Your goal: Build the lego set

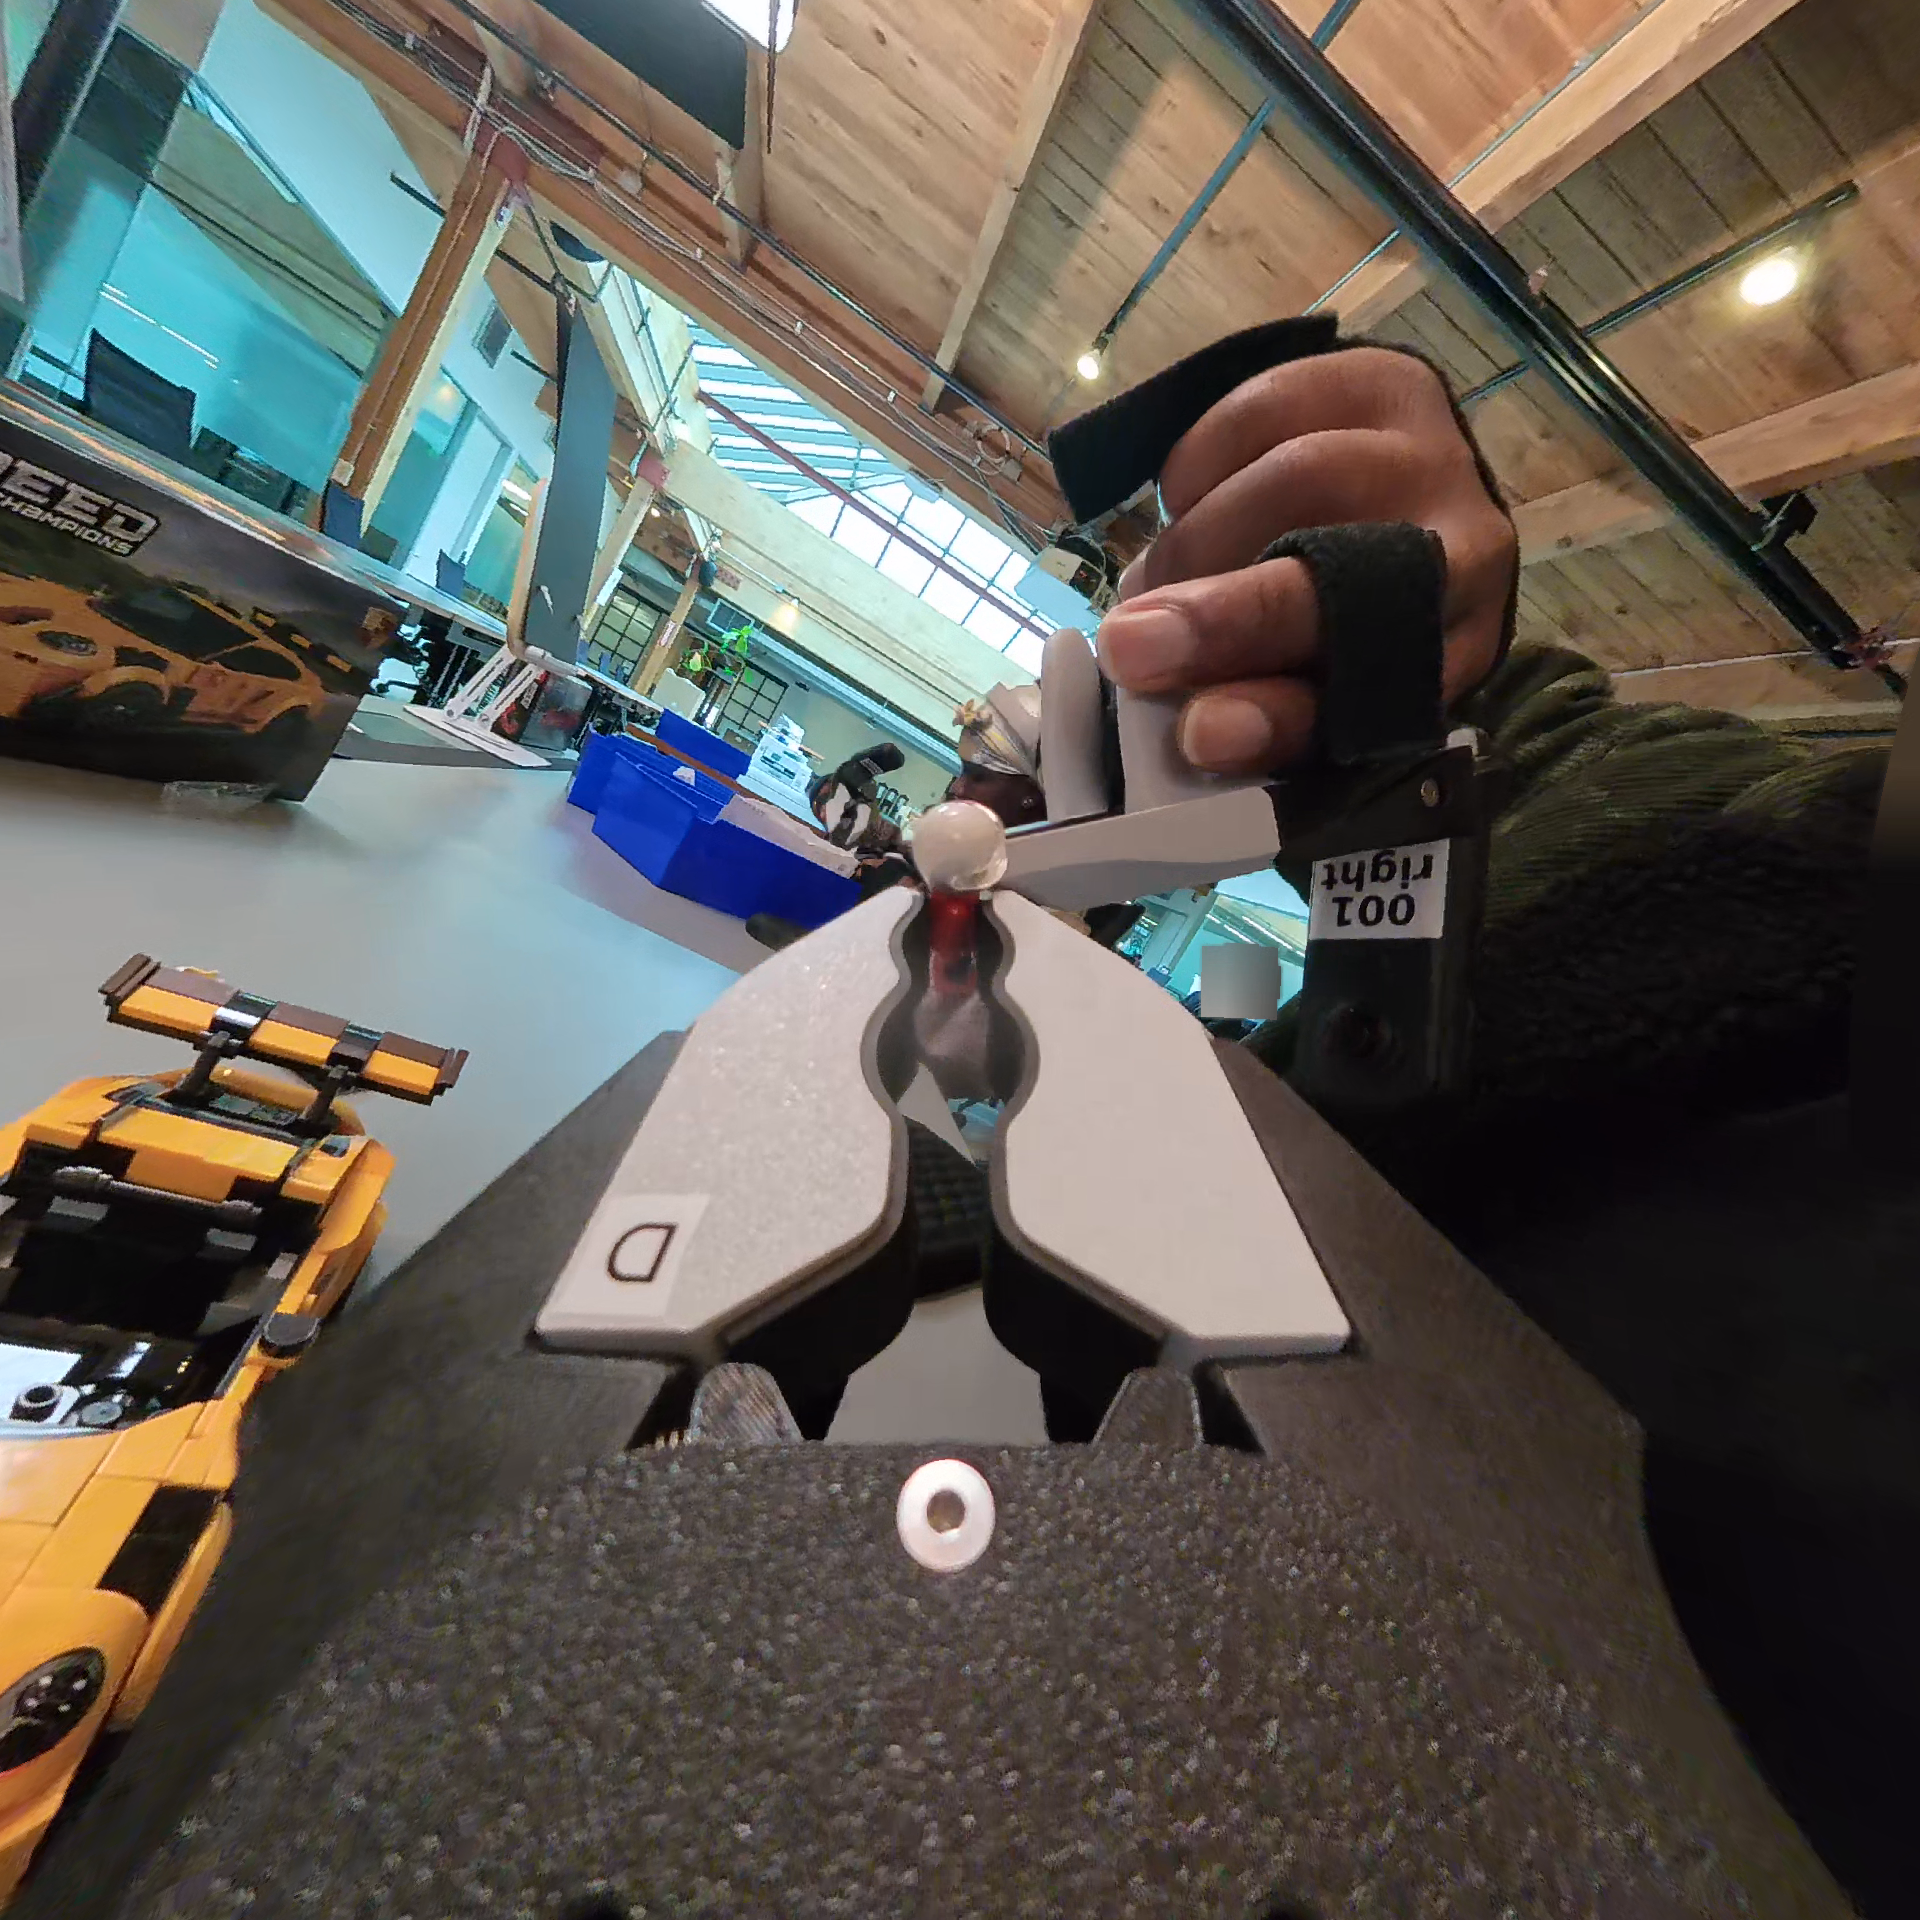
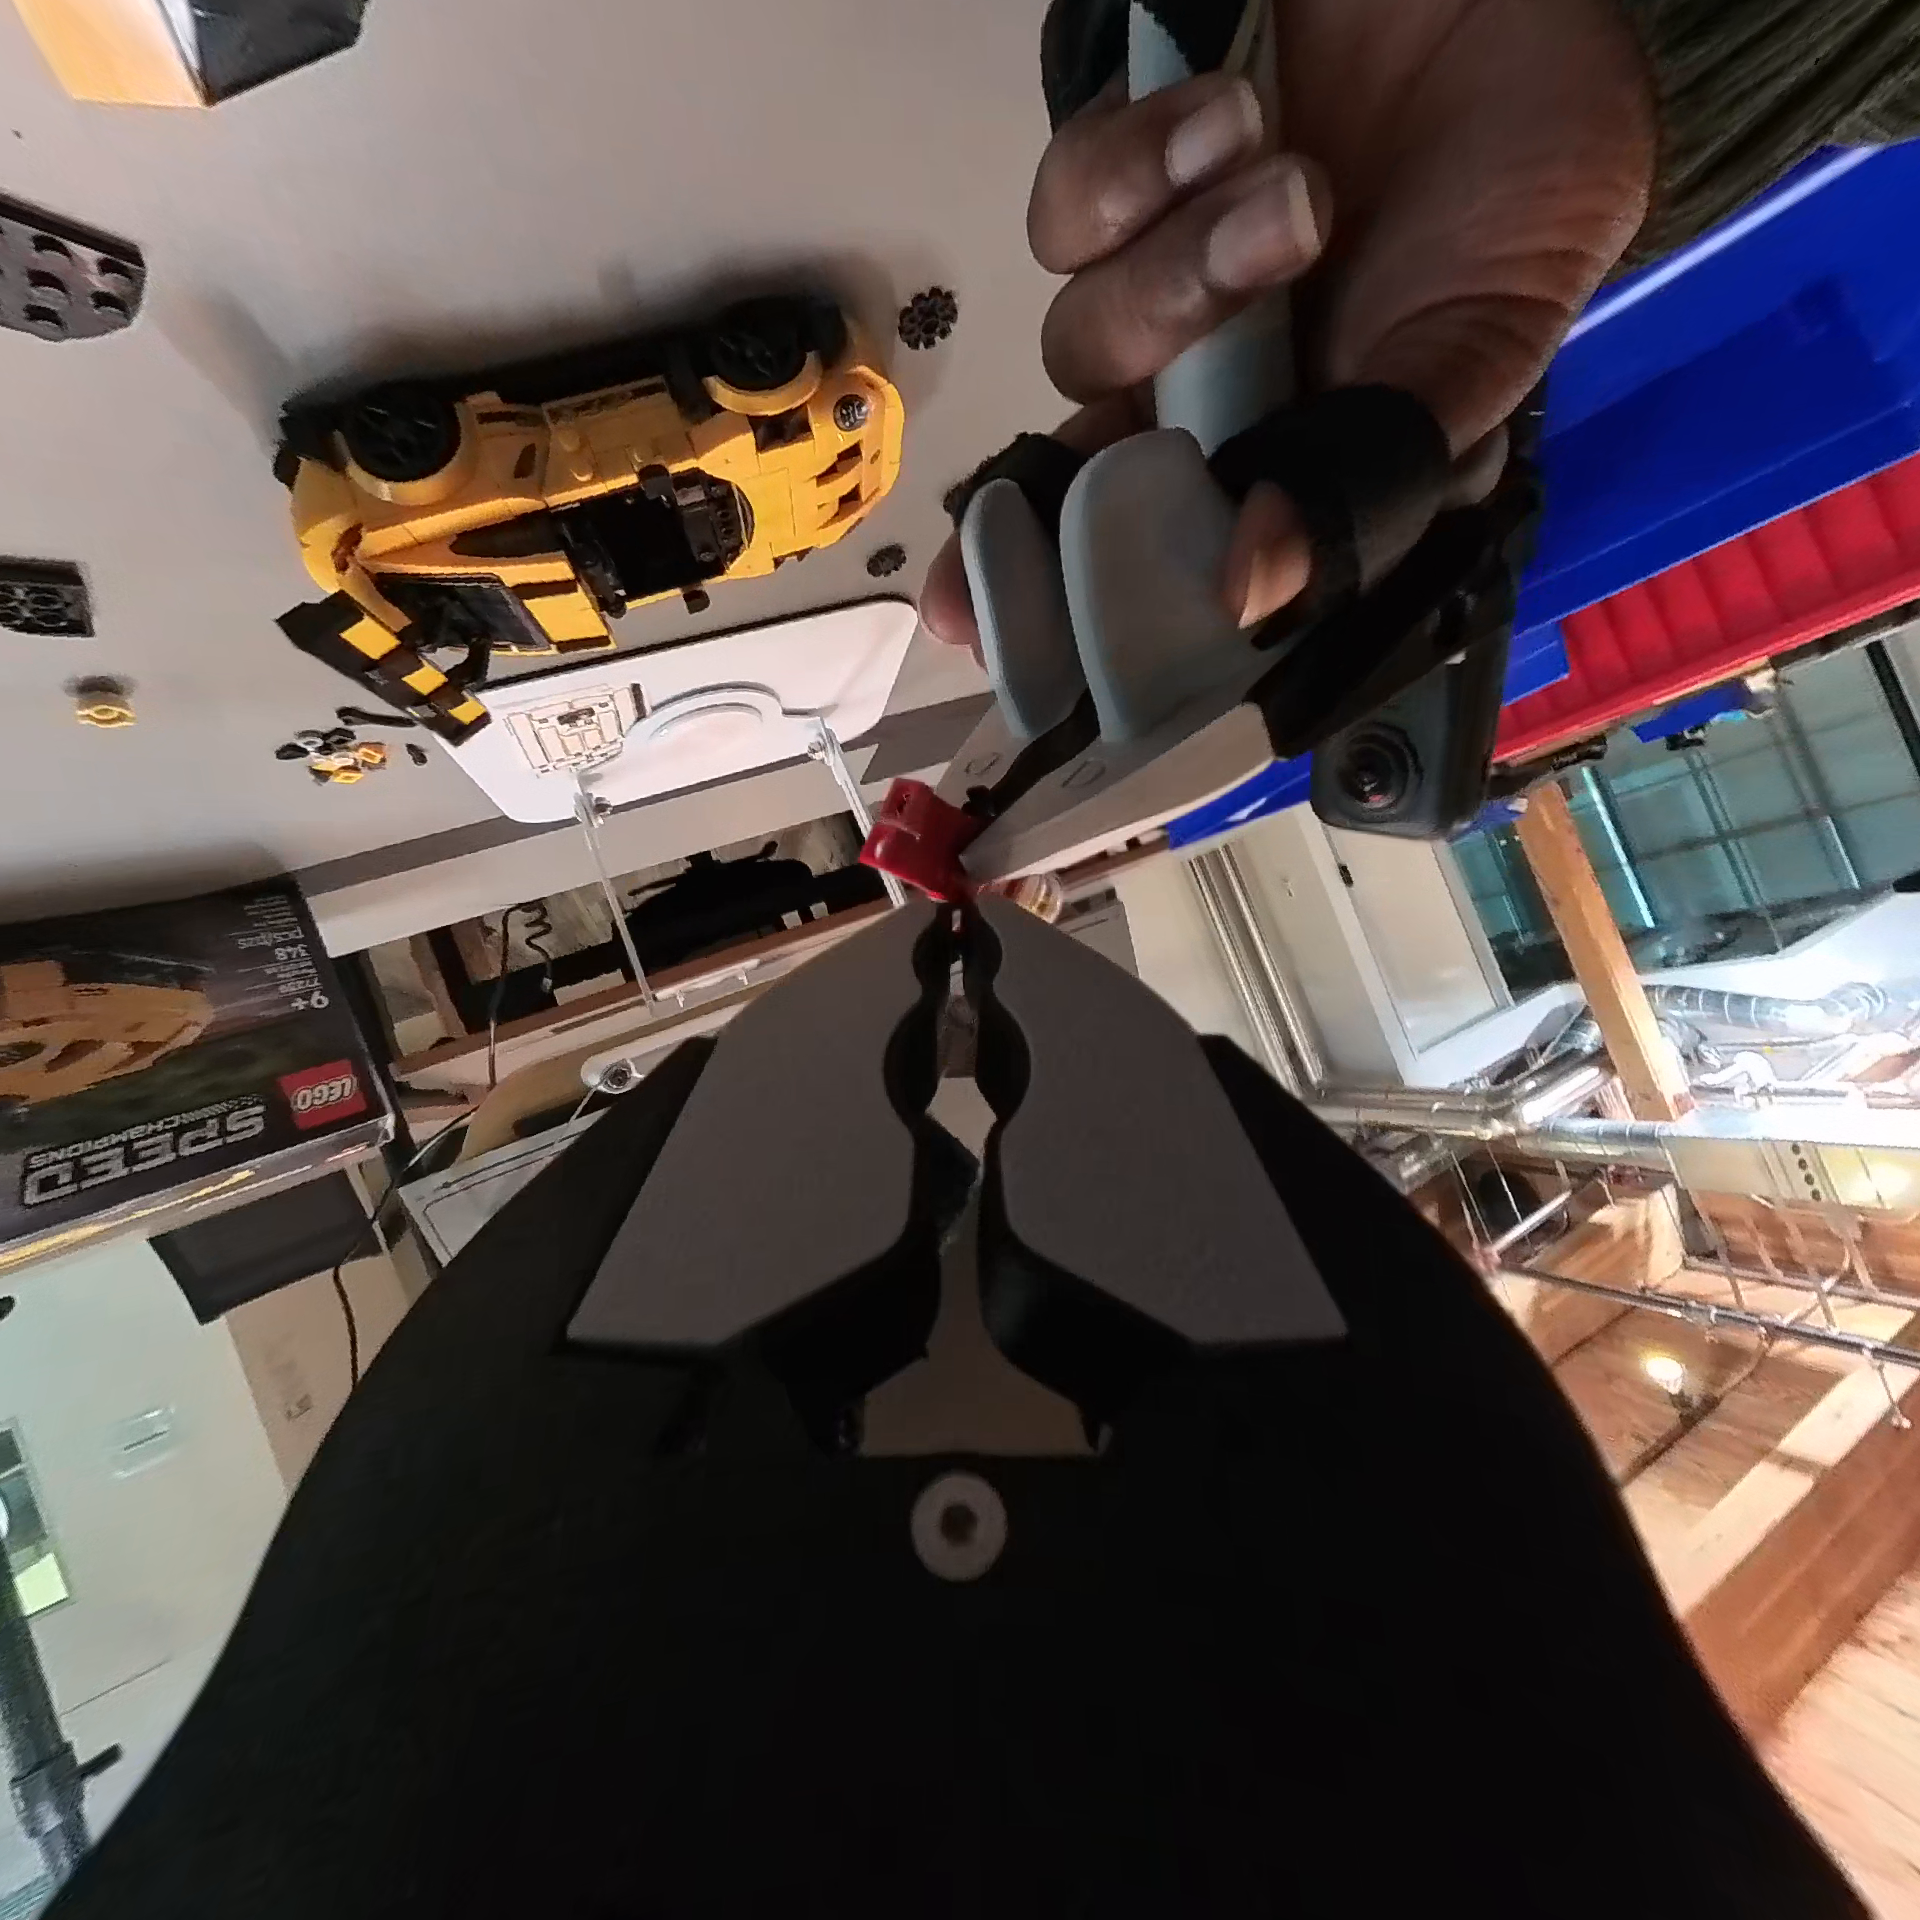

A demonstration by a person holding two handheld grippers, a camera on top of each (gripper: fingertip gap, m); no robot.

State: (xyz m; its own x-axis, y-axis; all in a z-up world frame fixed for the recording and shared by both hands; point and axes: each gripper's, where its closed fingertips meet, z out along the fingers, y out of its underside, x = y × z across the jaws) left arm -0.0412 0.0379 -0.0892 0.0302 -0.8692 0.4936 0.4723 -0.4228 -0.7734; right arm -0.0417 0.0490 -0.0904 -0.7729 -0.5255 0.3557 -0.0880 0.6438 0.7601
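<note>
Minifigure, red-bodied with a white head, is pinched in the left claw above the bench; the right claw, pressed together, grips near its head. Next, probably seat it in the car.

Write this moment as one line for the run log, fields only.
left gripper: shut on red piece | right gripper: shut, tips at white round piece atop it | yellow car: on table

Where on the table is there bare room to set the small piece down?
Free: the grey tabletop between the yellow brick-built car, the printed set box and the blue bins. Crowded: around the car's spoiler end, where small loose parts lie beside the white stand.
</note>
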